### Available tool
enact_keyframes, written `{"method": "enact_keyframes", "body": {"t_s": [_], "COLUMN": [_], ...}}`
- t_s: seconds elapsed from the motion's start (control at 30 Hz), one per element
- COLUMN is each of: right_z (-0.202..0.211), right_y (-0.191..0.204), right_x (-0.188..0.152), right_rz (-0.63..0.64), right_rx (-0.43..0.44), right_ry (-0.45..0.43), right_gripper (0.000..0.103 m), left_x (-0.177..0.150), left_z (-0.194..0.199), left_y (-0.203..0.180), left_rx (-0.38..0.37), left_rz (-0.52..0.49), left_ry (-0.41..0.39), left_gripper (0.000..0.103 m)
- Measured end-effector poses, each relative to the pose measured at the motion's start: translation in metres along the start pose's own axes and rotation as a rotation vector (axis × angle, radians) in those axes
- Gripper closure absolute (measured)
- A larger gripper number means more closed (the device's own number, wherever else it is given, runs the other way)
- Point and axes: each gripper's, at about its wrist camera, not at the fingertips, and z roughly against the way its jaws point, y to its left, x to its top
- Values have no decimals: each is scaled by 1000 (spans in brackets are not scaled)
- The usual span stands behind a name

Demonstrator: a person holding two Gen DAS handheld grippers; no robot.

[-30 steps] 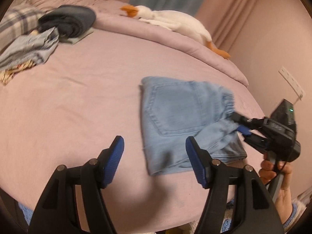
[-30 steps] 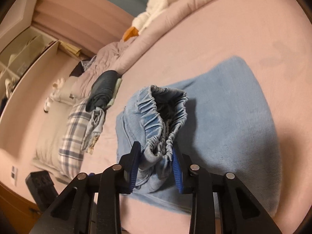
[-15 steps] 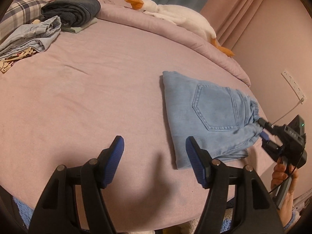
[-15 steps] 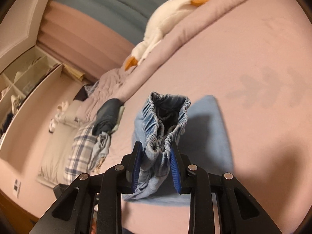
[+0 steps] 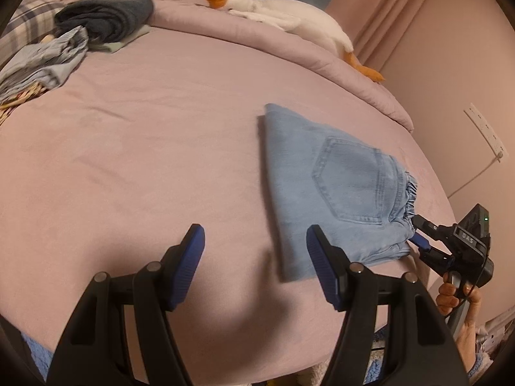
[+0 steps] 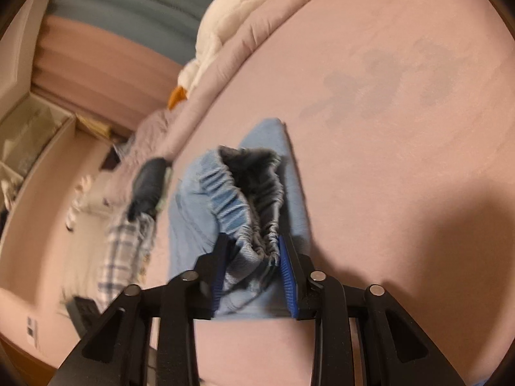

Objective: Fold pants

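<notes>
Black gripper frames with silver screws, ribbed blue pads, bare-skinned hand

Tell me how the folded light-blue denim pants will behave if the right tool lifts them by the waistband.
The folded light-blue denim pants will probably sag and unfold, since the right tool pinches only the gathered elastic waistband. They look thick and layered, so likely fairly heavy for cloth. Slipping seems unlikely: the bunched fabric fills the shut jaws.

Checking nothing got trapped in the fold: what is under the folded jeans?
Around the jeans only the pink bedspread shows. The right tongs grip the waistband. Anything beneath the denim is covered.
</notes>
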Motion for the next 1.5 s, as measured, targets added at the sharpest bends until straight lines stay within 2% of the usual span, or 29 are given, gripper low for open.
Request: {"method": "enact_keyframes", "body": {"t_s": [0.07,0.17,0.2,0.23,0.27,0.33,0.37,0.4,0.43,0.57,0.67,0.7,0.73,0.77,0.83,0.97,1.1,1.2,1.3,1.37,1.5], "right_z": [10,29,39,44,47,44,39,32,24,0,-9,-11,-14,-18,-19,-18,-17,-16,-16,-15,-12], "right_y": [1,23,39,50,59,80,88,94,97,96,88,82,78,73,68,67,71,67,67,70,90], "right_x": [1,0,-2,-4,-6,-12,-16,-18,-20,-25,-28,-28,-29,-30,-32,-29,-32,-28,-20,-21,-20], "right_rz": [15,140,222,280,325,429,465,496,512,531,537,525,512,501,505,497,497,475,442,443,505], "right_rx": [-11,-135,-180,-181,-173,-171,-182,-187,-187,-225,-242,-238,-232,-233,-232,-221,-218,-198,-193,-199,-205], "right_ry": [-2,-78,-130,-154,-169,-180,-186,-177,-159,-112,-72,-52,-33,-20,-39,-39,-38,-23,4,4,-51], "right_gripper": [67,65,65,65,65,68,80,88,90,90,90,91,92,100,101,103,103,103,103,103,101], "left_x": [6,19,24,27,32,42,45,49,53,68,70,69,66,65,68,74,72,69,63,55,27], "left_z": [-5,-13,-16,-19,-24,-37,-42,-48,-54,-79,-105,-117,-134,-145,-157,-154,-136,-103,-73,-58,-43], "left_y": [-8,-21,-26,-30,-35,-51,-58,-66,-75,-112,-138,-145,-150,-150,-146,-132,-124,-116,-95,-74,-43], "left_rx": [-9,-17,-19,-23,-39,-61,-61,-65,-74,-114,-165,-154,-110,-90,-90,-125,-145,-171,-154,-116,-91], "left_rz": [-22,-64,-72,-74,-80,-121,-139,-164,-185,-264,-320,-337,-349,-344,-312,-258,-243,-227,-213,-199,-150], "left_ry": [-5,-26,-30,-35,-34,-9,0,10,20,64,127,159,196,222,241,262,222,158,106,92,124], "left_gripper": [38,39,39,44,59,78,81,81,82,82,82,82,82,82,84,83,84,74,73,73,75]}}
